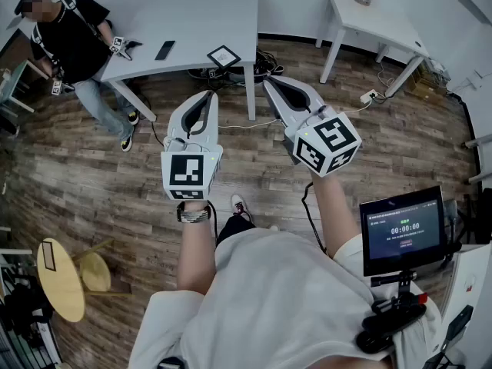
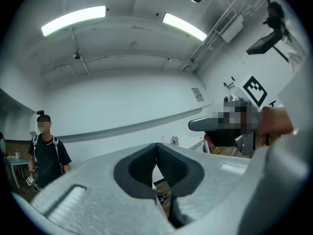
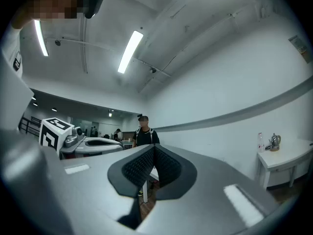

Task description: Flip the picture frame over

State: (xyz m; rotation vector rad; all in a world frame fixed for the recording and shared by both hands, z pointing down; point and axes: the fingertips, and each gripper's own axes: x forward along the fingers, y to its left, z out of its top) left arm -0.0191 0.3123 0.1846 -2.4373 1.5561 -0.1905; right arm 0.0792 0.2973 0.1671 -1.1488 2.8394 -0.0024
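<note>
Left tongs [image 2: 156, 147]: pressed together, empty, held level.
Right tongs [image 3: 153, 148]: pressed together, empty, held level.
Frame [image 1: 224, 55]: small, dark border, pale middle; flat by the near table edge, just past both tips and between them.
Table [image 1: 192, 18]: grey, ahead of both tongs.
Phone [image 1: 164, 50]: on the table, left of the frame.
Person [image 1: 73, 41]: dark shirt, at the table's end, far left of the left tongs.

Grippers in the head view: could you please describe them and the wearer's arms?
The left gripper and right gripper are pale grey tapered shells with black ribbed pads, each bearing a black-and-white marker cube. A wristwatch circles the left wrist.
</note>
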